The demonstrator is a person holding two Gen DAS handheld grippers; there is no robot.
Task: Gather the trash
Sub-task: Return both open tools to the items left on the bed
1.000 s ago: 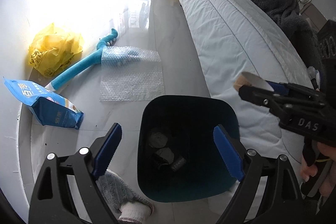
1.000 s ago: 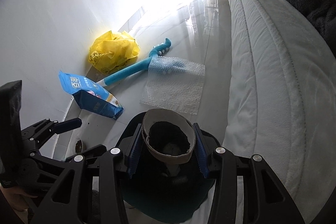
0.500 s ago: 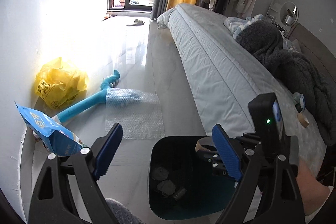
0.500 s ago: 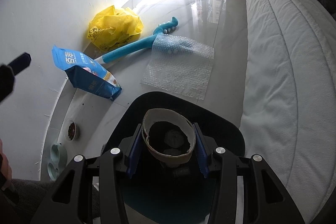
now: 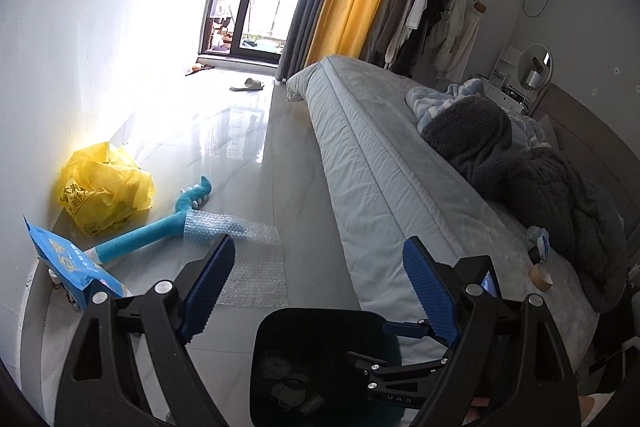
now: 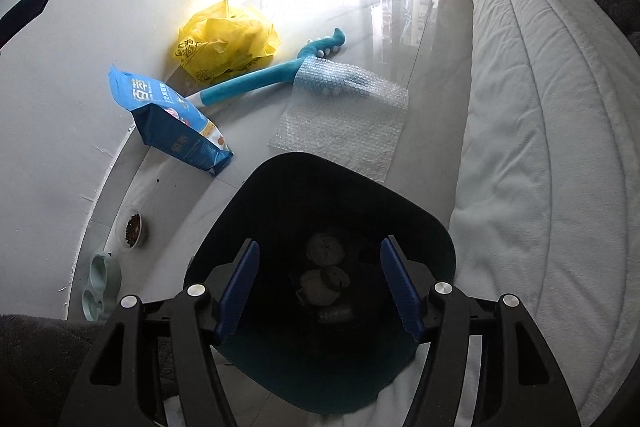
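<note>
Right gripper hangs over the bin, jaws opening, nothing between them. Left gripper is wide and empty. Bubble wrap lies at the bin's 12 o'clock.

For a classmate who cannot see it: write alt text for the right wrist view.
The right hand-held gripper, jaws opening with nothing between them, hangs over a dark bin holding scraps. Beyond it on the pale floor lie bubble wrap, a blue bag, a yellow bag; a bed runs right.
</note>
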